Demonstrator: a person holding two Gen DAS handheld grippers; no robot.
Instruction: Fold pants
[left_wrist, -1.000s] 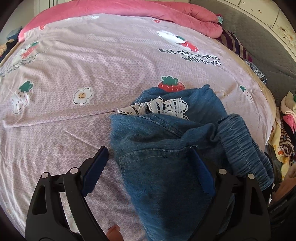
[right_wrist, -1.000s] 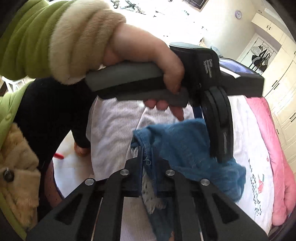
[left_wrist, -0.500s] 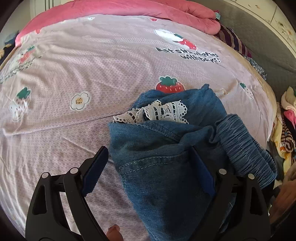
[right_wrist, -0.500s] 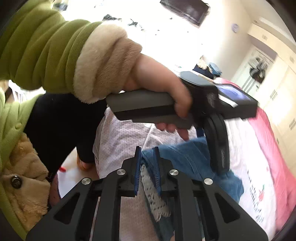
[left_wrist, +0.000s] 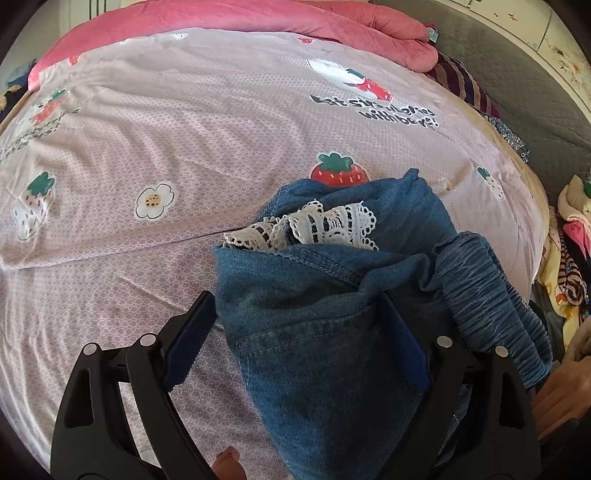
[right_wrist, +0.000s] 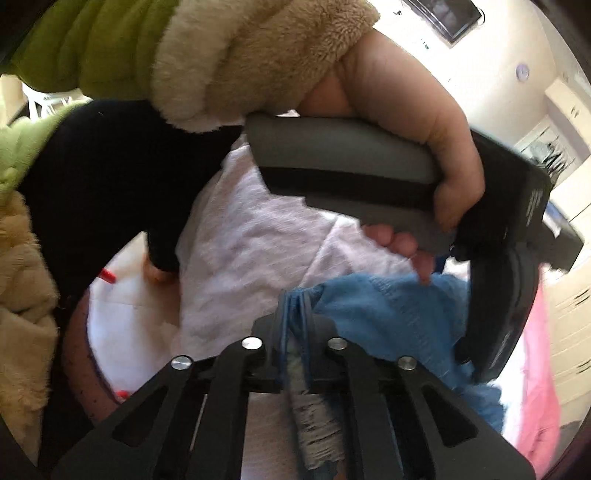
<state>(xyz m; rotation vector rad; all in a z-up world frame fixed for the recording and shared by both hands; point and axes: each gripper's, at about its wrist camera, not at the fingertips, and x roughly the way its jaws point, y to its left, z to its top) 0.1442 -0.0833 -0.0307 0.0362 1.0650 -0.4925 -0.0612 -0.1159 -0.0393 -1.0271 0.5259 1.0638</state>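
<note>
At the six o'clock edge of the left wrist view, the denim pants (left_wrist: 325, 354) run out of the picture beneath the left tool (left_wrist: 295, 325), so their lower length cannot be seen. The white lace trim (left_wrist: 317, 225) disappears into a fold of denim. At three o'clock, a pile of clothes (left_wrist: 569, 258) is cut by the rim and too distorted to identify.

In the right wrist view, motion blur softens the bed sheet (right_wrist: 258, 229) and the pants (right_wrist: 399, 317). The right tool (right_wrist: 295, 332) hides the cloth pinched in its jaws. The left tool's body (right_wrist: 509, 295) blocks the bed toward three o'clock.
</note>
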